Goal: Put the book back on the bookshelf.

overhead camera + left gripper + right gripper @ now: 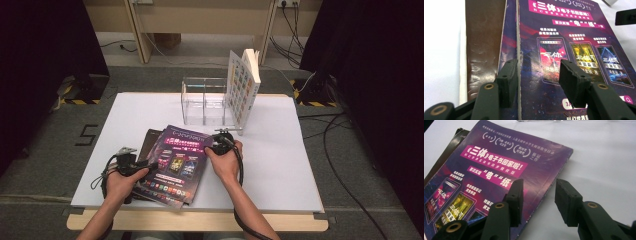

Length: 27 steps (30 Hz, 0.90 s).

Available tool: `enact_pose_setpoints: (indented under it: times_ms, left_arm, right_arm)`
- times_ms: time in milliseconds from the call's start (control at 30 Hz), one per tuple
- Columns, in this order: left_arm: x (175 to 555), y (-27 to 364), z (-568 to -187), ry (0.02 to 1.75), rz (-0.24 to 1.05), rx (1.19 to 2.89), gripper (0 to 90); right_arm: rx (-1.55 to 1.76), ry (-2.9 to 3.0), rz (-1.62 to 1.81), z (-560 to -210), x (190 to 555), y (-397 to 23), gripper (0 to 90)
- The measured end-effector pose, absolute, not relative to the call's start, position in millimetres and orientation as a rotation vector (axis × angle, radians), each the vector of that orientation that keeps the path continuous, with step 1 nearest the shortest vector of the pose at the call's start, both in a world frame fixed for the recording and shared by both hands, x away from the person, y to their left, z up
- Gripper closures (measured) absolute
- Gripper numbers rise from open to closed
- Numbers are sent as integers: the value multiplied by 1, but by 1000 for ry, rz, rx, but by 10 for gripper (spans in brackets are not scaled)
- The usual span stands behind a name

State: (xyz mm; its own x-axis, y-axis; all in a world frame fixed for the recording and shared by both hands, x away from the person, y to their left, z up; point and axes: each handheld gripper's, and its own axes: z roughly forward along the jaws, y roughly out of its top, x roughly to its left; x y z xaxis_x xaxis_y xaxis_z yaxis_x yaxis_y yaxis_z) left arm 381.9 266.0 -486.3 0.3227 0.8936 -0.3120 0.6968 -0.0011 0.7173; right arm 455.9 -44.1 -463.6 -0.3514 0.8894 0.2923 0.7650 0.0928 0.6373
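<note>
White bench [280, 165]: purple book [175, 162] on a dark one. Left gripper [537, 75] open astride its left edge, right gripper [537, 200] open astride the right edge, nothing gripped.

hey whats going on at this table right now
A person holds a tool in each hand over a purple book that lies flat on the white table, on top of a darker book. The left tool straddles the purple book's left edge and the right tool its right edge, both open, not gripping. Behind, another book stands upright in a clear rack.
</note>
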Motion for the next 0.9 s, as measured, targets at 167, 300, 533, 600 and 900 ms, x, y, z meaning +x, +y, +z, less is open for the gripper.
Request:
enact_pose_setpoints:
  times_ms: [167, 300, 533, 600, 900]
  left_arm:
    - [382, 264, -485, 1432, 305, 1770, 483]
    - [381, 262, -485, 1436, 334, 1781, 501]
    - [381, 261, -485, 1432, 353, 1796, 521]
    - [381, 261, -485, 1433, 364, 1808, 540]
    - [378, 259, -483, 1451, 352, 1811, 622]
  right_arm:
    - [1697, 2196, 1101, -466, 458, -40, 590]
    - [1683, 2211, 1104, -469, 457, -39, 587]
    - [1706, 2216, 1091, -475, 456, -40, 585]
    - [1706, 2217, 1093, -475, 456, -40, 587]
    - [1706, 2218, 1088, -475, 458, -40, 598]
